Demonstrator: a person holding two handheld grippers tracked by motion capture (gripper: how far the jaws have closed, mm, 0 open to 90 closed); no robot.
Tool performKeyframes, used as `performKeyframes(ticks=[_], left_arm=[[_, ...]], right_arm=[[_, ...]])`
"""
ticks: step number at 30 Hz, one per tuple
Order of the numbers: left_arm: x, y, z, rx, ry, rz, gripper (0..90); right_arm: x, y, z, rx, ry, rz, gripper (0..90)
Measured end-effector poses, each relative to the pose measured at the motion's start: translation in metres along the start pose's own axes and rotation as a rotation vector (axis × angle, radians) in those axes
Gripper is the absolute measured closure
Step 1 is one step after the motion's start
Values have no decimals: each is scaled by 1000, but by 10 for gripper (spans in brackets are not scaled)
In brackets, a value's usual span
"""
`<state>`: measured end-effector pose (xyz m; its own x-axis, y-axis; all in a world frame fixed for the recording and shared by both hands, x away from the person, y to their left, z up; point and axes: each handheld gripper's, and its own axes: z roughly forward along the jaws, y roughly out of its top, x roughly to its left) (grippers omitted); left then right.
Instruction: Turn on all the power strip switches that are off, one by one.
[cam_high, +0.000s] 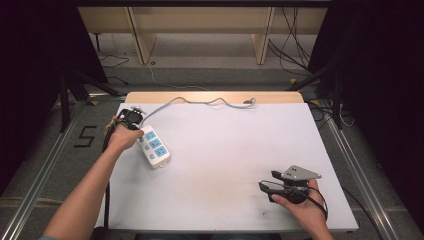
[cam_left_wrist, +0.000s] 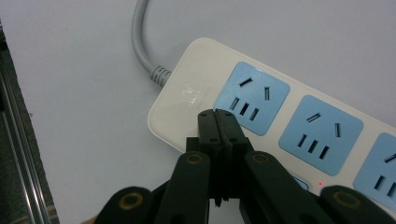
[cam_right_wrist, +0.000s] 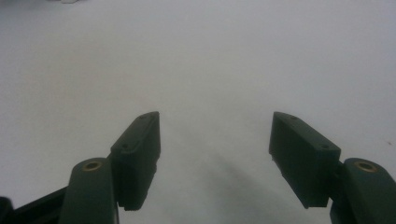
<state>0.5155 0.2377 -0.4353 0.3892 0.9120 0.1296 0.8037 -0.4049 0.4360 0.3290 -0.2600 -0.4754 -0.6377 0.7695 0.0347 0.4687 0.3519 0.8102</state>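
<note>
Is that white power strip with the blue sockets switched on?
Apparently on: a small red light glows on the power strip, beside the shut left gripper over its cable end. Nothing is plugged into its sockets.

Left black two-jaw gripper (cam_left_wrist: 218, 119) at far left of table, jaws pressed together w/ nothing between, tips angled down; bare left forearm (cam_high: 85, 192) stretched fwd. Right black two-jaw gripper (cam_right_wrist: 215, 154) near front right, jaws spread wide, right hand (cam_high: 305, 207) wrapped round its body.

You see the white table (cam_high: 225, 150) evenly and brightly lit amid dark surroundings, while the right gripper view looks hazy with soft shadow.
</note>
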Motion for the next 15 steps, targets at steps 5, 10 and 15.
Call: performKeyframes(ticks=[5, 10, 15], left_arm=[[-1, 1, 2, 12, -4, 0, 898], [-1, 1, 2, 22, -3, -2, 898], [-1, 2, 0, 23, 0, -3, 898]], right_arm=[[0, 0, 0, 2, 0, 2, 349], [-1, 0, 0, 2, 1, 2, 349], [0, 0, 0, 1, 0, -1, 349]])
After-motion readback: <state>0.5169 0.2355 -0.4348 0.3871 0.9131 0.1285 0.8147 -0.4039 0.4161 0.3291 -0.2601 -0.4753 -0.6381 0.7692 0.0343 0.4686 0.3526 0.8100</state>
